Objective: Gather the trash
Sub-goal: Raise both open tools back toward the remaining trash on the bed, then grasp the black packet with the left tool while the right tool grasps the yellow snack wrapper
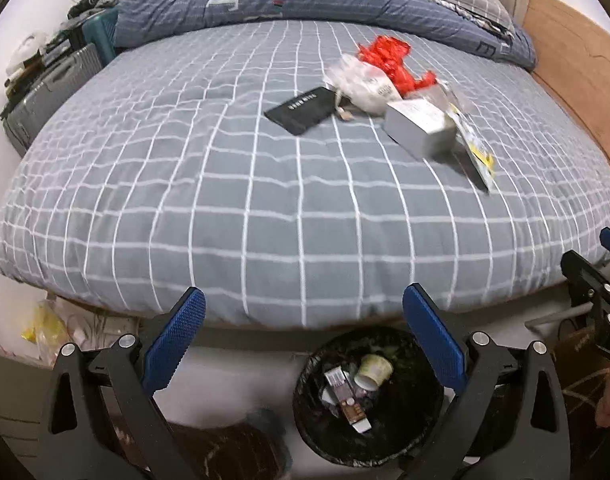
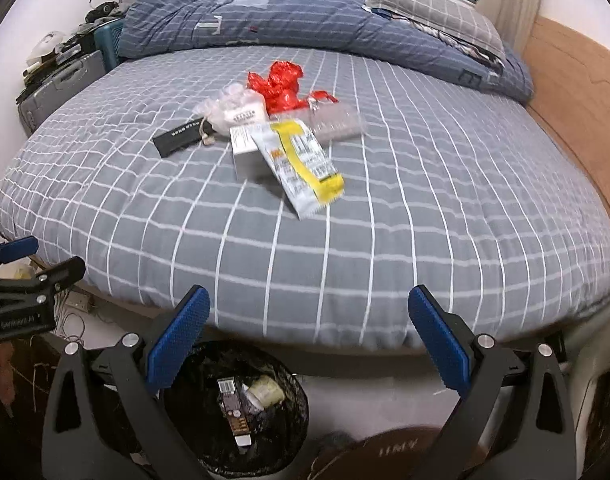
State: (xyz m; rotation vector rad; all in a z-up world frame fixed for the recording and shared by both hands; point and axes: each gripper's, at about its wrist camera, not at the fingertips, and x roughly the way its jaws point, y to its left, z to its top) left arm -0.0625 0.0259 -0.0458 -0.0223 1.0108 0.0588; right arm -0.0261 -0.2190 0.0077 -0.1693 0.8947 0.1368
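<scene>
Trash lies in a heap on the grey checked bed [image 1: 225, 200]: a red crumpled wrapper [image 1: 389, 58] [image 2: 279, 82], a white plastic bag [image 1: 365, 82] [image 2: 233, 110], a black flat box [image 1: 299, 110] [image 2: 179, 138], a white carton [image 1: 419, 122] [image 2: 247, 156], a yellow-and-white packet [image 2: 301, 160] [image 1: 479, 152] and a clear plastic tray [image 2: 337, 122]. A black bin [image 1: 369, 396] [image 2: 237, 408] on the floor at the bed's foot holds a paper cup and small cartons. My left gripper [image 1: 303, 308] and right gripper [image 2: 309, 306] are both open and empty, above the bed's near edge.
A folded blue duvet [image 2: 265, 20] and a pillow [image 2: 433, 4] lie at the far end. A grey suitcase [image 1: 45, 92] with clutter stands at the left. A wooden board [image 2: 577, 100] runs along the right. A yellow bag [image 1: 45, 326] lies on the floor left.
</scene>
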